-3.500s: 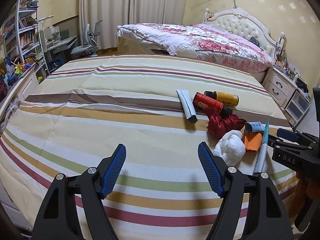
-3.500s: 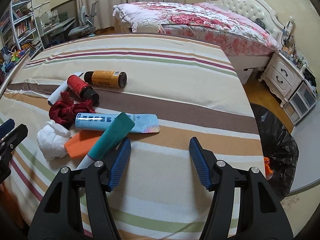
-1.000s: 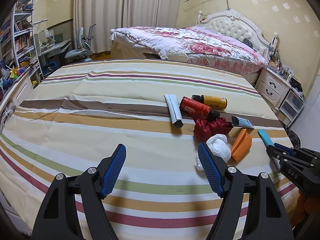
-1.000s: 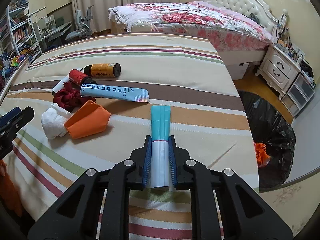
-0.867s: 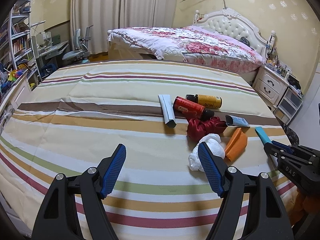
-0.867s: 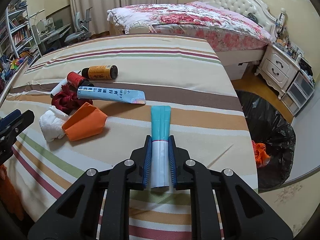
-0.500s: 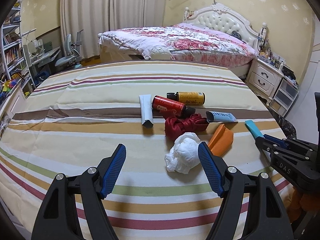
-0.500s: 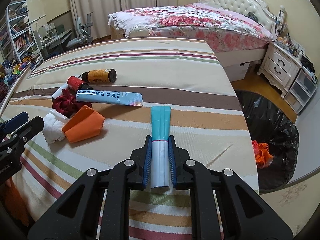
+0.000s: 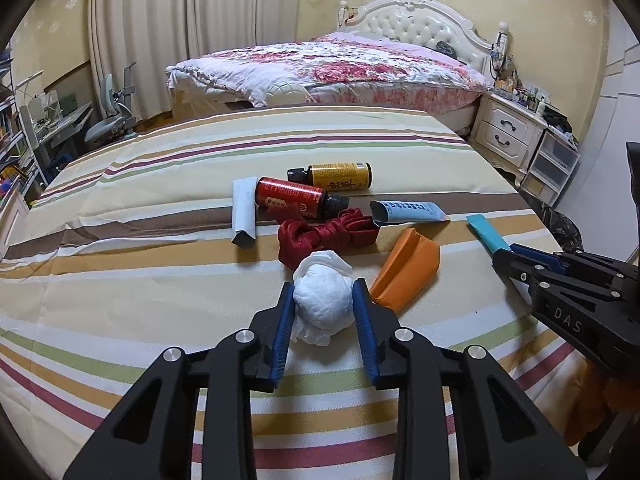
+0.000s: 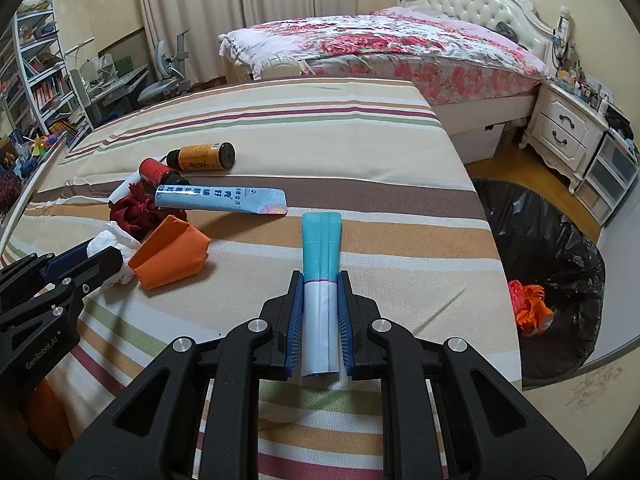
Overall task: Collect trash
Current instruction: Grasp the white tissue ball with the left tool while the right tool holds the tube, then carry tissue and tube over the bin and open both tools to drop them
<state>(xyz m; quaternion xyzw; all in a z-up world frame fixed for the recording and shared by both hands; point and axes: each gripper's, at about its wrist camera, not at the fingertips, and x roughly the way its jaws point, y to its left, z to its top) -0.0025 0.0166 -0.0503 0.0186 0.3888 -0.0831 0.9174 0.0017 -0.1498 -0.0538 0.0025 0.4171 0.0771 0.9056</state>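
Note:
My left gripper [image 9: 322, 294] is shut on a crumpled white tissue ball [image 9: 323, 303] lying on the striped bed cover [image 9: 120, 264]. My right gripper [image 10: 320, 280] is shut on a teal and white tube [image 10: 320, 276], held above the cover; it also shows in the left wrist view [image 9: 489, 234]. Loose trash lies beyond: an orange paper cone [image 9: 408, 270], a red cloth [image 9: 326, 236], a blue tube [image 9: 408, 212], a red bottle [image 9: 294, 197], an orange bottle [image 9: 336, 176] and a white tube [image 9: 244, 212].
A black trash bag [image 10: 560, 264] stands open on the floor to the right of the bed cover, with orange trash [image 10: 530, 304] inside. A floral bed [image 9: 340, 68] and white nightstand [image 9: 512, 132] stand behind. A desk, chair and shelves are at the far left.
My left gripper moved forward and closed on the white tissue ball. My right gripper keeps its hold on the teal tube, almost still.

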